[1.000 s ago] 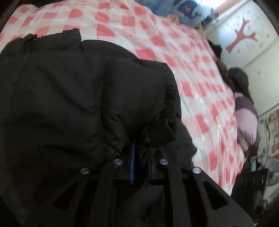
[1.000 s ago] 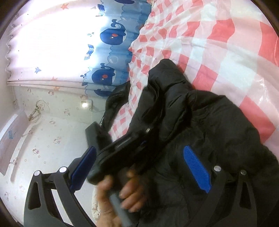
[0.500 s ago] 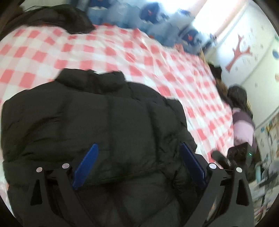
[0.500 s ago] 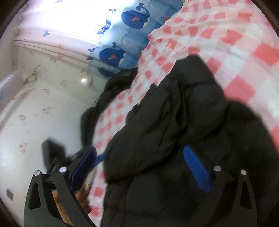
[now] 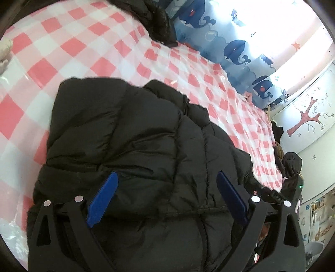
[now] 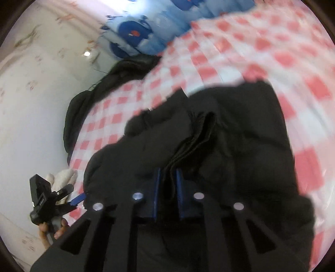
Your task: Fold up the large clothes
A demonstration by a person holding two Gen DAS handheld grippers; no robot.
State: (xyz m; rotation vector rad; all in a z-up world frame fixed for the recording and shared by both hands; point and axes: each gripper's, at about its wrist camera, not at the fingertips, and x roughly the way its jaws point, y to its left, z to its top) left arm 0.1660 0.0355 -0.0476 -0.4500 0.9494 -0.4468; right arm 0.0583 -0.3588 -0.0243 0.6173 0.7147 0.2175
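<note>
Red-and-white checked sheet [image 5: 88, 54] spread across the bed. Whale-print blue curtain [image 5: 236, 50] at the far side, window bright behind. Red tree decal [image 5: 307, 117] on the right wall. Dark garment [image 5: 159, 18] heaped at the far edge.

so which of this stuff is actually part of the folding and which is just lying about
Part of the job:
- black puffer jacket on the checked bedspread
- right gripper, shut on a fold of the jacket
- left gripper, open above it

Just lying about:
- another dark garment at the bed's far edge
- whale-print curtain
- tree wall sticker
</note>
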